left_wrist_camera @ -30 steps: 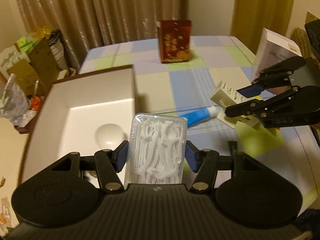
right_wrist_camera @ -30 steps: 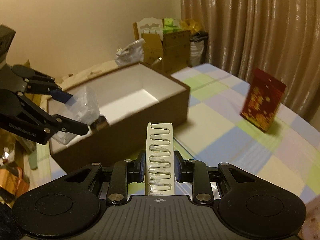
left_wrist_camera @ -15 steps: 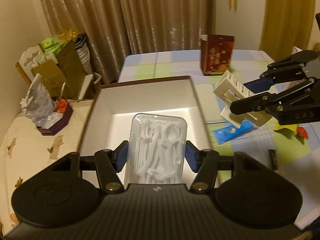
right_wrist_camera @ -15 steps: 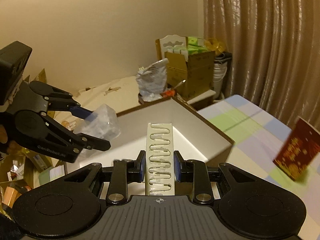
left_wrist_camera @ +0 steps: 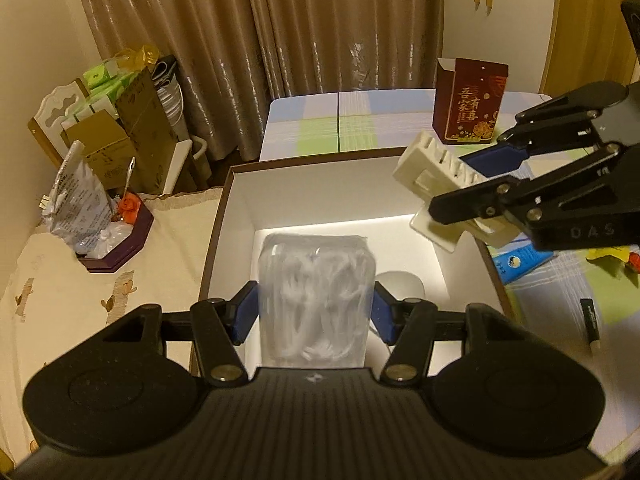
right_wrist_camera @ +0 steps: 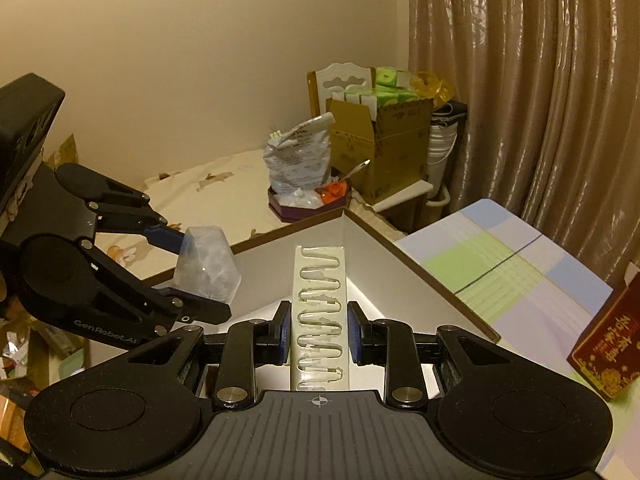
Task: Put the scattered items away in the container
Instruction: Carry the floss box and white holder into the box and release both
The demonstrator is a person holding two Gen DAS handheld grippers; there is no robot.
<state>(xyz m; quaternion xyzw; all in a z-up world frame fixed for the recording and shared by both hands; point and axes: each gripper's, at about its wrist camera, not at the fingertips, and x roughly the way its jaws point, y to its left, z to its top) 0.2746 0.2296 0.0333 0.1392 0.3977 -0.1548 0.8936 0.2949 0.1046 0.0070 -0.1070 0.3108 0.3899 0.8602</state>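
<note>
My left gripper (left_wrist_camera: 314,312) is shut on a clear plastic box of white floss picks (left_wrist_camera: 316,292) and holds it over the open brown box with a white inside (left_wrist_camera: 240,216). My right gripper (right_wrist_camera: 318,336) is shut on a cream ribbed plastic strip (right_wrist_camera: 320,320) and holds it above the box's right side; it shows in the left wrist view (left_wrist_camera: 448,184). The floss box shows in the right wrist view (right_wrist_camera: 206,268), held by the left gripper (right_wrist_camera: 188,276). A white rounded object (left_wrist_camera: 400,286) lies in the box.
On the checked tablecloth (left_wrist_camera: 360,120) stand a red gift box (left_wrist_camera: 470,102), a blue tube (left_wrist_camera: 520,260), a small dark stick (left_wrist_camera: 591,322) and yellow and red bits (left_wrist_camera: 612,256). Left of the box are a purple tray with a bag (left_wrist_camera: 92,220) and cardboard boxes (left_wrist_camera: 120,128).
Both grippers have moved left from the table's loose items to over the open box, each still holding its item. The right gripper's strip now hangs over the box's right edge.
</note>
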